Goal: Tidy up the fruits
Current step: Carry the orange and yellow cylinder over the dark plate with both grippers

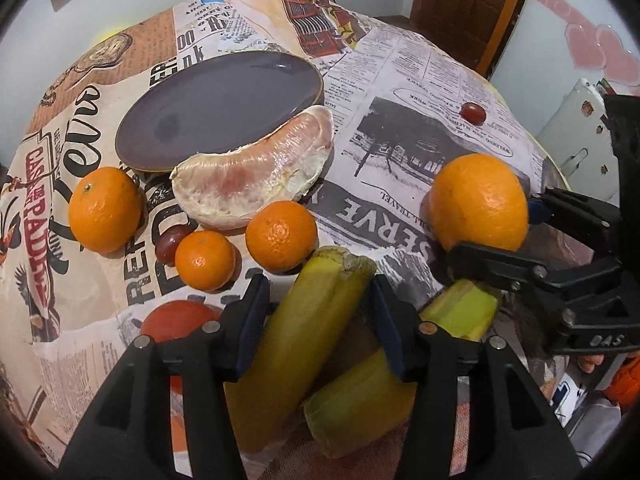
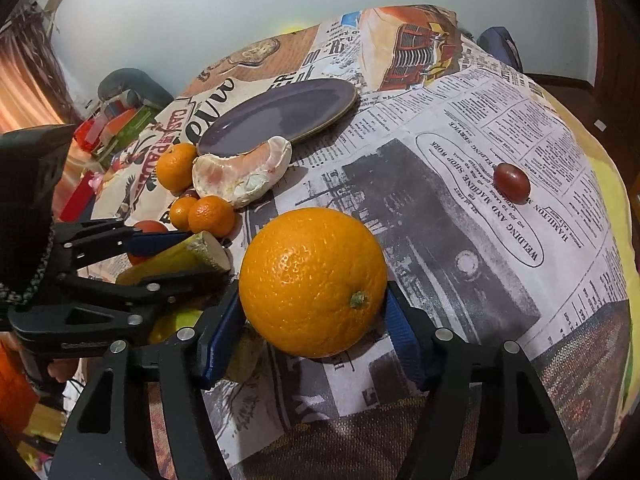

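My left gripper [image 1: 320, 296] is shut on a yellow-green banana piece [image 1: 304, 320]; a second banana piece [image 1: 372, 384] lies under it. My right gripper [image 2: 312, 312] is shut on a large orange [image 2: 314, 280], which rests on the cloth; it also shows in the left wrist view [image 1: 480, 202]. An empty purple plate [image 1: 216, 108] sits further back, with a peeled pomelo segment [image 1: 256, 176] leaning on its near rim. Three mandarins [image 1: 105, 208] [image 1: 205, 260] [image 1: 281, 236] lie before the plate.
A dark grape [image 1: 170, 240] sits between the mandarins; another grape [image 2: 511, 182] lies alone at the right. A red fruit [image 1: 176, 320] lies left of the banana. The table wears a newspaper-print cloth [image 2: 460, 216]. Clutter stands beyond the table's left edge.
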Tool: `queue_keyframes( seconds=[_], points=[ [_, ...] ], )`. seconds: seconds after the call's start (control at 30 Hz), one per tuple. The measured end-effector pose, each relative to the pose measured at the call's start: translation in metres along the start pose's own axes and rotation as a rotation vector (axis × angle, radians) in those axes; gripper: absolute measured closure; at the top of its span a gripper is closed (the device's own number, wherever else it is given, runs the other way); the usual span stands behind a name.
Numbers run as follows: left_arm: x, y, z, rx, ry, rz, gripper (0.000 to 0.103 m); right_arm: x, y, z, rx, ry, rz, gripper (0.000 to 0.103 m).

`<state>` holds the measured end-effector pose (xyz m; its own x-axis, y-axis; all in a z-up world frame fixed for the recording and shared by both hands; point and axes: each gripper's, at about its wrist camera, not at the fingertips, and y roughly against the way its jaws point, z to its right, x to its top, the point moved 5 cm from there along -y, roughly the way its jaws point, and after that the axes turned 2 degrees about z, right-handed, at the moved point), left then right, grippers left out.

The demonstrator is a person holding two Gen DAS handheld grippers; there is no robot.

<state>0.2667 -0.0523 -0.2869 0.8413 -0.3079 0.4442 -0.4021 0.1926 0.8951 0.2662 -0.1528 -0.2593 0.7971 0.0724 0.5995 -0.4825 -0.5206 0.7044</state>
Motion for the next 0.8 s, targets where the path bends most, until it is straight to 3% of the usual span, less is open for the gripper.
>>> queue_keyframes(
  seconds=[0.13, 0.3, 0.8],
  points=[
    [0.001, -0.002, -0.001, -0.017, 0.005, 0.005, 0.053, 0.0, 0.002, 0.001, 0.001, -0.004, 0.0, 0.04],
    [0.003, 0.006, -0.005, 0.023, 0.011, 0.02, 0.059, 0.001, 0.011, -0.001, -0.01, -0.002, 0.008, 0.04],
    [-0.019, 0.108, -0.031, 0.071, 0.144, 0.237, 0.068, 0.024, 0.055, -0.033, -0.054, 0.085, 0.122, 0.04]
  ],
)
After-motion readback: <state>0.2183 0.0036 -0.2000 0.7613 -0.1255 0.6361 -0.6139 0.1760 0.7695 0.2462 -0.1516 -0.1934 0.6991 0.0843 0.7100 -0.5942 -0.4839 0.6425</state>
